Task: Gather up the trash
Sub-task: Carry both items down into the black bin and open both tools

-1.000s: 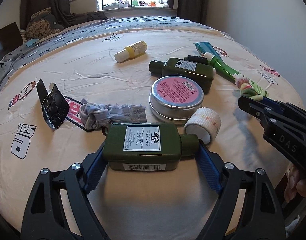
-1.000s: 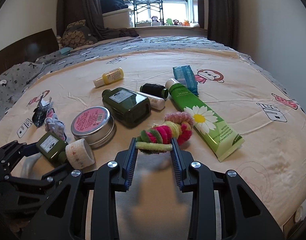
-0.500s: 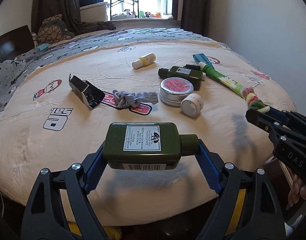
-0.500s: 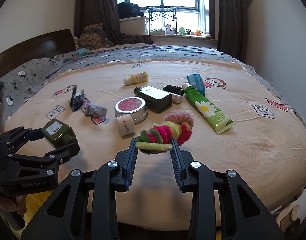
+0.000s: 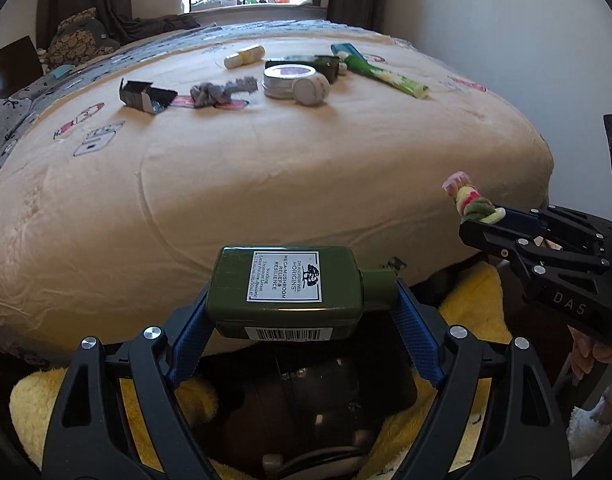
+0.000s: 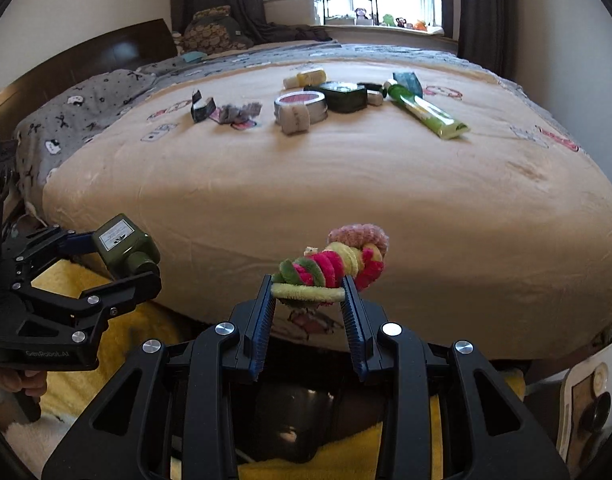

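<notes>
We see the left gripper [image 5: 302, 312] clamped on a green Origins lotion bottle [image 5: 286, 290], which lies crosswise between the blue pads: one pad presses the bottle's flat base, the other its cap end. The white label faces up and a barcode faces the camera. In the right wrist view the same bottle [image 6: 124, 246] hangs off the foot of the bed, above a yellow fluffy rug [image 6: 78, 280].

Our right gripper [image 6: 308, 294] is closed on a bundle of hair scrunchies [image 6: 334, 266] in pink, green and yellow. The pale green loop at the bundle's near end spans the gap between the two pads, and the rest juts forward past the fingertips. From the left wrist view we see that bundle [image 5: 470, 202] sticking out of the right gripper's tips, beside the corner of the bed [image 5: 266, 184].

On the beige blanket, well apart from both grippers, lie a torn black carton [image 5: 146, 94], a grey crumpled cloth [image 5: 222, 91], a round tin with a pink lid [image 5: 288, 78], a white tape roll [image 5: 311, 88] touching the tin, a second dark green bottle [image 6: 344, 96], a small yellow and white bottle [image 5: 244, 57] and a green daisy-print tube [image 6: 426, 111].

Below both grippers sits a dark opening ringed by the yellow rug; we cannot tell what it is.
</notes>
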### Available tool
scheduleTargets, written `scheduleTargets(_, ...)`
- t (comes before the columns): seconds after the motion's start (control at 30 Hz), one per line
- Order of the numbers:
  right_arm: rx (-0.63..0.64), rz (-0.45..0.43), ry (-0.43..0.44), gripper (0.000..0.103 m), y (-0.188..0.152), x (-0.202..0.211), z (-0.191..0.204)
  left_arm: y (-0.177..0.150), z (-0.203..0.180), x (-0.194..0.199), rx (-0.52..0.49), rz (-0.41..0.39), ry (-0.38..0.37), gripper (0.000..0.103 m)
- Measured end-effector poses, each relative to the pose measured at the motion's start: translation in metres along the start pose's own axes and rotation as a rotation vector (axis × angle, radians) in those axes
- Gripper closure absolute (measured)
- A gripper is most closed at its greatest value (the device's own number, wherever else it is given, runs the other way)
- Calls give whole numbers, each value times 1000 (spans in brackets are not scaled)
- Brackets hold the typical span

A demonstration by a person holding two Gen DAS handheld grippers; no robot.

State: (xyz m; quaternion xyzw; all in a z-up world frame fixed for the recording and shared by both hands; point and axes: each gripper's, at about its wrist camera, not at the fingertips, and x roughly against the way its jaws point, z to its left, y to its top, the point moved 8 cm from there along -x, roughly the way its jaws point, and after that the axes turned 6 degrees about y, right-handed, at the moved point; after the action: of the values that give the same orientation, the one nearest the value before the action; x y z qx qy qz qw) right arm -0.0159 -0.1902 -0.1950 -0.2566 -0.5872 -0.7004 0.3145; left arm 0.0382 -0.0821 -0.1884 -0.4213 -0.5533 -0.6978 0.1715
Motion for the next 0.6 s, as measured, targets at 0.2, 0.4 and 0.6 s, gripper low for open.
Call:
scheduleTargets(0.2,-54,116,51,69,-34,-34,5,-41,-4,-39,3,143,-22,23)
scheduleTargets(0.4,-173,262,101,69,-70,-74,-3,-77,-9,-80,20,303,-82,23)
scheduleTargets(0.6,-246,344,114,69,-93,-99,-9,-106,-13,-114,-3,428,-97,23)
